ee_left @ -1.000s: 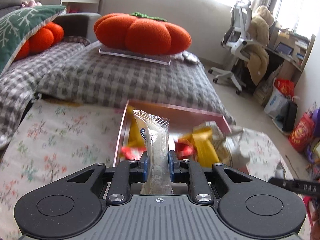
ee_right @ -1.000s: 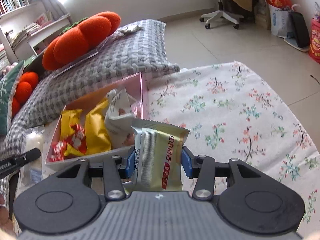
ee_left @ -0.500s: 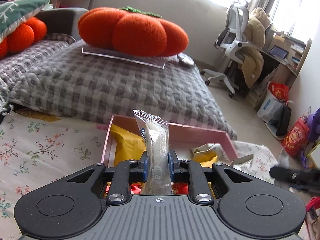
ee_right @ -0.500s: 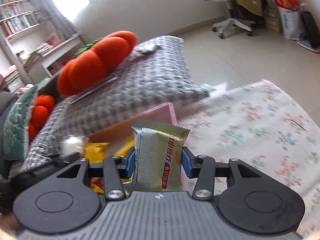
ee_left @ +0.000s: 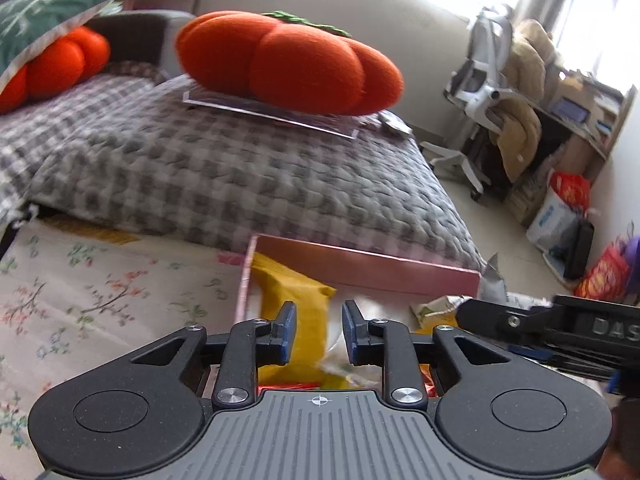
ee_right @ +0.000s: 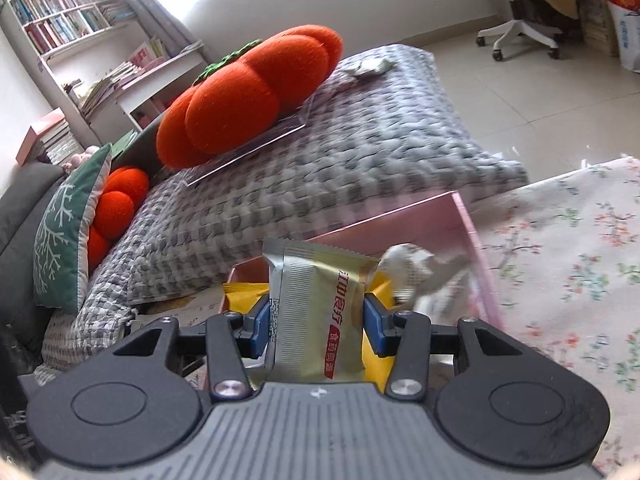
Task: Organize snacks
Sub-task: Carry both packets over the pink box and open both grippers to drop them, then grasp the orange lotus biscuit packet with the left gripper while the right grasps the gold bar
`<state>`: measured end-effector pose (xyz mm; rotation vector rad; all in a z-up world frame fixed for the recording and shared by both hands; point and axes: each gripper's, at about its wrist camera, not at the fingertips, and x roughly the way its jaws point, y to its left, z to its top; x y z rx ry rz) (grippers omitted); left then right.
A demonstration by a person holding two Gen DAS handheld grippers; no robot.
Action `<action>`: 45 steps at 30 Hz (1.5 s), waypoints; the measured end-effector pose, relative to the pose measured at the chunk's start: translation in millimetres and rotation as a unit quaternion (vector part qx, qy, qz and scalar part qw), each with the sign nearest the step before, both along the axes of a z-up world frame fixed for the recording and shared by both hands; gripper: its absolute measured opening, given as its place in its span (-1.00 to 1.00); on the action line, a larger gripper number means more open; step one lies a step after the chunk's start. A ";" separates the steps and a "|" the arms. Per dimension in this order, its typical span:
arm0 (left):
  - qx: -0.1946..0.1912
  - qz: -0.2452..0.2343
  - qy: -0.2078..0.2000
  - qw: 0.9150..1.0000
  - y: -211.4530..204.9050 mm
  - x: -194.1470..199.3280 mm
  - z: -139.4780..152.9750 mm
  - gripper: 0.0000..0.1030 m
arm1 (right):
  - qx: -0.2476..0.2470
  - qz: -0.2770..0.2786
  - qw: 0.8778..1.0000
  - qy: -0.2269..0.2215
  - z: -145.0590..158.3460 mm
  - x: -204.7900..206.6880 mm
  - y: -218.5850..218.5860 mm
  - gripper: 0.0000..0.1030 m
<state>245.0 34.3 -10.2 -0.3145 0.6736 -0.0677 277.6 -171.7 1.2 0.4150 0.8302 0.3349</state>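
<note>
Here, over a flowered cloth (ee_left: 92,300), the left gripper (ee_left: 318,330) hangs above a pink box (ee_left: 360,264), its jaws spread and holding nothing; a yellow packet (ee_left: 304,308) and a blurred clear wrapper (ee_left: 344,360) lie in the box beneath them. The right gripper (ee_right: 316,320), just beside it, pinches a gold snack packet (ee_right: 316,312) upright between its blue pads (ee_right: 260,322), poised over the same box, where yellow and silver-white packets (ee_right: 412,272) are already heaped. A grey checked cushion (ee_left: 224,176) bearing an orange pumpkin pillow (ee_left: 288,64) lies behind.

The risk, by the look of it, is crowding: the two tools sit close over one box and could knock together. A release on the heap could also let the gold packet slide over the low wall onto the cloth.
</note>
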 end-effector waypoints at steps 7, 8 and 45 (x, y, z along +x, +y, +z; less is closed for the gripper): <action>-0.023 0.030 0.011 0.999 30.4 -14.6 9.9 -0.49 | 0.021 -0.018 0.998 -0.054 12.2 -6.2 9.5 0.46; -0.017 0.033 0.012 0.999 32.1 -16.6 12.1 -0.44 | 0.010 -0.017 0.998 -0.052 14.3 -7.7 9.1 0.46; 0.268 -0.344 0.016 0.900 -5.9 -154.8 -36.4 0.61 | -0.198 0.174 0.963 0.047 1.1 -137.1 50.4 0.72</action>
